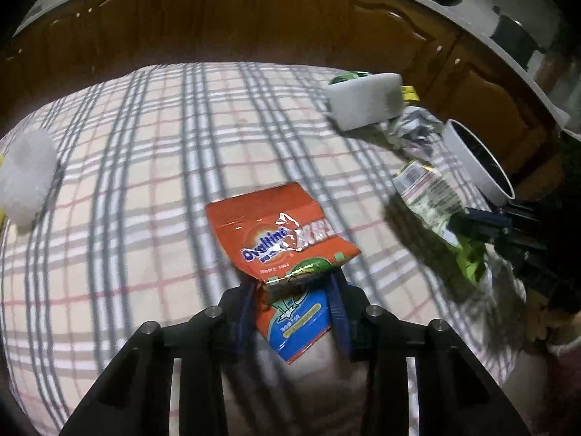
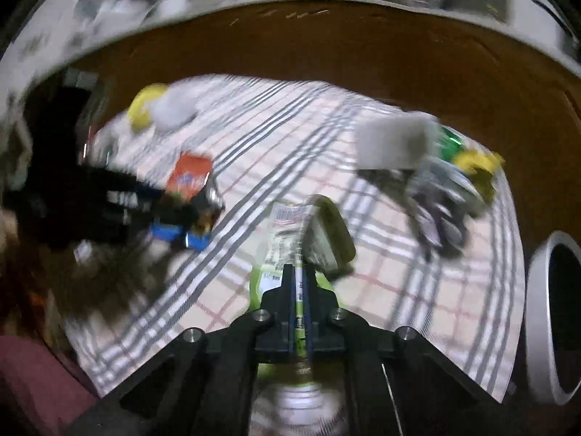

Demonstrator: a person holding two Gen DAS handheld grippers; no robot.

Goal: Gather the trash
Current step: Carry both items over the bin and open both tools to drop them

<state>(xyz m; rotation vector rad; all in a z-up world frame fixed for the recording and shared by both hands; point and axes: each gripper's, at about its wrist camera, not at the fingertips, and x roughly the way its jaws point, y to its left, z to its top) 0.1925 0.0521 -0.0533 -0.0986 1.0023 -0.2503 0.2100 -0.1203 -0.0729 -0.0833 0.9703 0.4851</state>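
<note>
My left gripper (image 1: 295, 283) is shut on an orange Ovaltine packet (image 1: 279, 232) and holds it above the plaid tablecloth (image 1: 145, 167); the packet also shows in the right wrist view (image 2: 189, 176). My right gripper (image 2: 298, 272) is shut on a green and white wrapper (image 2: 287, 229), which also shows in the left wrist view (image 1: 432, 196). A white bin with a dark inside (image 1: 475, 160) stands at the right edge of the table, also in the right wrist view (image 2: 552, 316).
A white block (image 1: 363, 100) lies at the back right, with crumpled silver wrappers (image 1: 414, 130) and green and yellow trash beside it. A white fluffy ball (image 1: 25, 178) lies at the left. Brown wooden cabinets (image 1: 254, 18) stand behind the table.
</note>
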